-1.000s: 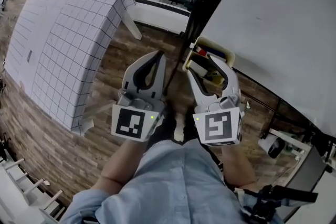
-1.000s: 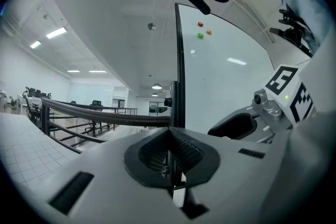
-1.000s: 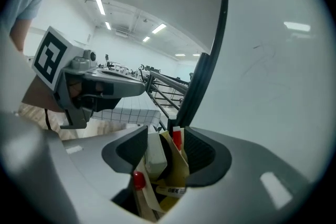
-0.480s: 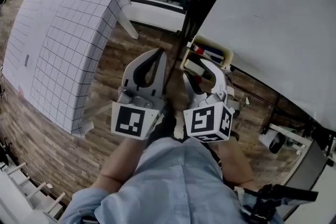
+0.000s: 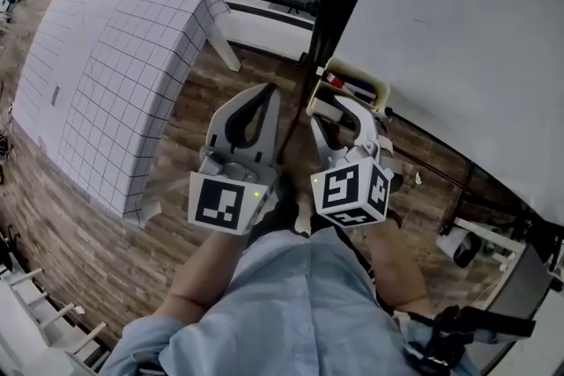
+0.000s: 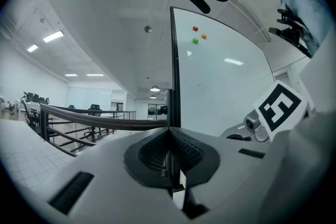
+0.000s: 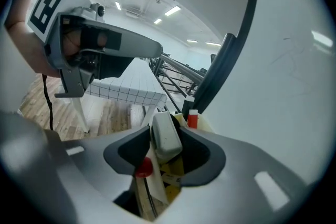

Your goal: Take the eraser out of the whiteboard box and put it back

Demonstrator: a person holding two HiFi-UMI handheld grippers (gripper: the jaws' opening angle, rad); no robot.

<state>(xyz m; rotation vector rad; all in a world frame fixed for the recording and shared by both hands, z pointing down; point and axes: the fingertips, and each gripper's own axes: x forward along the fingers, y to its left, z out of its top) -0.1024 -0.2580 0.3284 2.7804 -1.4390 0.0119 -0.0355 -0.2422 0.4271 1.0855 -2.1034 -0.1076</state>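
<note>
Task stage: early, at the grasp for the take-out; eraser not yet lifted, lying inside the whiteboard box
Done so far: reach into the box made, right gripper placed either side of the eraser
Left to do: by judgement nearly everything, namely firming the hold, lifting the eraser clear of the box, then lowering it back in and letting go
Eraser position: a pale block lying lengthwise along the right jaws, on top of the box's other contents, just beside a red-capped marker
Box position: cream tray hung at the lower edge of the whiteboard, close to its black frame post
Right jaws: just been closing, with the eraser between them; set wide, pads appearing to meet its two long sides, so judged a pinch on the eraser only just made, firmness not readable
Right hand pose: angled forward and downward into the box, marker cube rolled a little to one side
Left jaws: pressed together, nothing between them
Left hand pose: left gripper held level, pointing ahead past the frame post, just beside the right gripper and apart from the box, taking no part in the grasp
</note>
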